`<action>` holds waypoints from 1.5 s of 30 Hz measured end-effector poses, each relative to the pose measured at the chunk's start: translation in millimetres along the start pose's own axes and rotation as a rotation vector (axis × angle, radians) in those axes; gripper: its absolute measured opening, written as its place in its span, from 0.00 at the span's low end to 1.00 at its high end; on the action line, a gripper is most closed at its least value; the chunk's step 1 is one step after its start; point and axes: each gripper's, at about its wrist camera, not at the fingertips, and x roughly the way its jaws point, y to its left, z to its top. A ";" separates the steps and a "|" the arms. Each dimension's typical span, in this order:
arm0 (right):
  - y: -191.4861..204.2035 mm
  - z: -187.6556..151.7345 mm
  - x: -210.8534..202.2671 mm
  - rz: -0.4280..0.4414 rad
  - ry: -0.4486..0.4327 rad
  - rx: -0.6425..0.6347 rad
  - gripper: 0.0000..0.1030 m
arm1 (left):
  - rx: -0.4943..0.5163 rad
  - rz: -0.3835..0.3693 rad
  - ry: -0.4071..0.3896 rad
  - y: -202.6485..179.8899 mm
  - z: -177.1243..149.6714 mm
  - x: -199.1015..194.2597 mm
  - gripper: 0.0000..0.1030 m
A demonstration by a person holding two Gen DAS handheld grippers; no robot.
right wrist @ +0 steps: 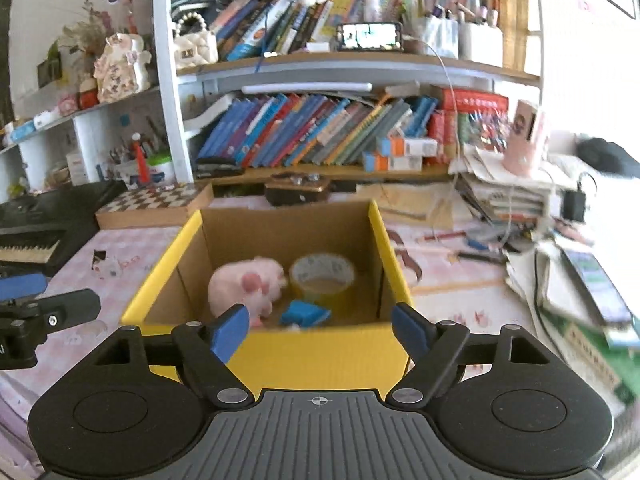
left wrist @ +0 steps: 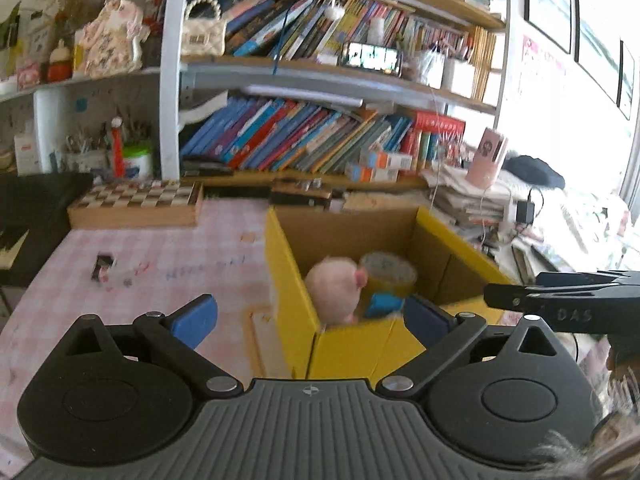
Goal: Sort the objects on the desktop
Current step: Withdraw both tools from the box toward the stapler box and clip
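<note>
A yellow cardboard box (right wrist: 280,356) stands open on the pink checked table. Inside lie a pink plush toy (right wrist: 244,282), a yellow tape roll (right wrist: 322,276) and a small blue object (right wrist: 304,314). The box (left wrist: 288,280), plush (left wrist: 334,290), tape roll (left wrist: 390,274) and blue object (left wrist: 382,304) also show in the left wrist view. My right gripper (right wrist: 320,328) is open and empty, above the box's near wall. My left gripper (left wrist: 310,318) is open and empty, at the box's near left corner.
A small dark item with white bits (left wrist: 103,268) lies on the table left of the box. A chessboard box (left wrist: 136,204) and a keyboard (right wrist: 28,240) are at the far left. Stacked papers, cables and pens (right wrist: 516,200) crowd the right. Bookshelves (right wrist: 320,136) stand behind.
</note>
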 end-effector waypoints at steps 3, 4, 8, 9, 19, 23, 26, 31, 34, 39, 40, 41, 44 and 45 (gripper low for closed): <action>9.9 -14.3 -7.2 -0.021 0.018 0.017 0.79 | 0.011 0.000 0.033 9.6 -14.3 -7.4 0.97; 13.5 -19.8 -10.2 -0.028 0.026 0.020 0.79 | 0.017 -0.001 0.043 12.0 -18.8 -10.5 0.97; 29.3 -35.3 -17.9 -0.054 0.050 0.027 0.79 | 0.038 -0.006 0.080 26.4 -34.9 -23.1 0.97; 33.8 -39.3 -20.8 -0.061 0.053 0.034 0.79 | 0.040 -0.008 0.087 29.7 -38.1 -25.8 0.97; 70.6 -72.1 -41.7 -0.108 0.091 0.085 0.79 | 0.059 -0.062 0.128 55.2 -54.4 -47.2 0.98; 85.4 -81.3 -48.3 -0.113 0.104 0.089 0.79 | 0.071 -0.085 0.139 63.4 -60.3 -54.1 0.98; 94.9 -89.7 -52.4 -0.117 0.122 0.098 0.79 | 0.078 -0.098 0.148 69.3 -63.8 -57.8 0.98; 110.8 -102.4 -58.0 -0.120 0.153 0.108 0.79 | 0.087 -0.117 0.161 78.5 -70.2 -64.4 0.98; 121.2 -108.0 -61.5 -0.118 0.164 0.100 0.79 | 0.086 -0.127 0.171 84.2 -73.5 -67.1 0.98; 136.8 -113.1 -65.2 -0.108 0.176 0.078 0.79 | 0.084 -0.141 0.187 92.8 -78.3 -70.5 0.98; 140.7 -114.1 -65.7 -0.105 0.178 0.072 0.79 | 0.084 -0.141 0.188 94.0 -79.2 -71.6 0.98; 143.5 -114.3 -65.8 -0.101 0.180 0.067 0.79 | 0.085 -0.140 0.189 95.7 -80.0 -72.8 0.98; 152.5 -114.7 -65.1 -0.084 0.185 0.050 0.79 | 0.079 -0.133 0.187 102.3 -81.9 -76.9 0.98; 155.6 -114.8 -64.7 -0.078 0.187 0.044 0.79 | 0.075 -0.129 0.188 105.2 -82.8 -78.2 0.98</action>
